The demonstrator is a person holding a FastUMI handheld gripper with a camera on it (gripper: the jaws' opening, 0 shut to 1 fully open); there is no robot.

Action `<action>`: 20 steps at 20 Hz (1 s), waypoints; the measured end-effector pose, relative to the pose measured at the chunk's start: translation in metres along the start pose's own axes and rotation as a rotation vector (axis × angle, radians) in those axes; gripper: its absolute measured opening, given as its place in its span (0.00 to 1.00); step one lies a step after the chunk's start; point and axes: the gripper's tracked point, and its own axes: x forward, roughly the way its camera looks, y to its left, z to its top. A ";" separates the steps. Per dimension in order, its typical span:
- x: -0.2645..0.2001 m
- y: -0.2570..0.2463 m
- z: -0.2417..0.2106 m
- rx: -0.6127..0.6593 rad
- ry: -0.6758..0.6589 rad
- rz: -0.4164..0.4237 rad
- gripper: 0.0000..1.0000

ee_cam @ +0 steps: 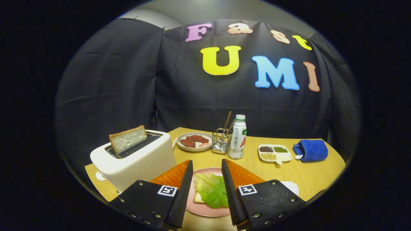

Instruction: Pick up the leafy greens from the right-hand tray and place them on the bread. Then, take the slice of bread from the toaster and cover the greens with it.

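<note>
- The leafy greens [212, 190] lie on a slice of bread [198, 198], seen between the two jaws and just beyond their tips, untouched by either one.
- The greens are a pale to bright green leaf, crinkled, and they cover most of the bread; only the bread's pale corner and crust edge show at the near left.
- Bread and greens sit on a pink plate [205, 210], which rests on the wooden bench [308, 175] directly under the gap between the jaws.
- The gripper [207, 166] holds nothing; its jaws stand wide apart, one on each side of the plate.
- Left of the jaws stands a white toaster [138, 160] with a second slice of bread [127, 139] sticking up from its slot, tilted, crust brown around a pale face.
- Beyond the plate, toward the back of the bench, are a round dish [194, 141] with dark red pieces, a metal holder [221, 141] with sticks in it, and a white bottle [238, 137] just beside the holder.
- Right of the bottle sits a white divided tray [275, 153] holding dark, green and yellow beans in separate compartments.
- A folded blue cloth [310, 150] lies just right of that tray.
- A white object's edge [290, 186] shows behind the right jaw; what it is cannot be told.
</note>
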 end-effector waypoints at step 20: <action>-0.017 0.193 0.047 -0.079 -0.160 0.096 0.55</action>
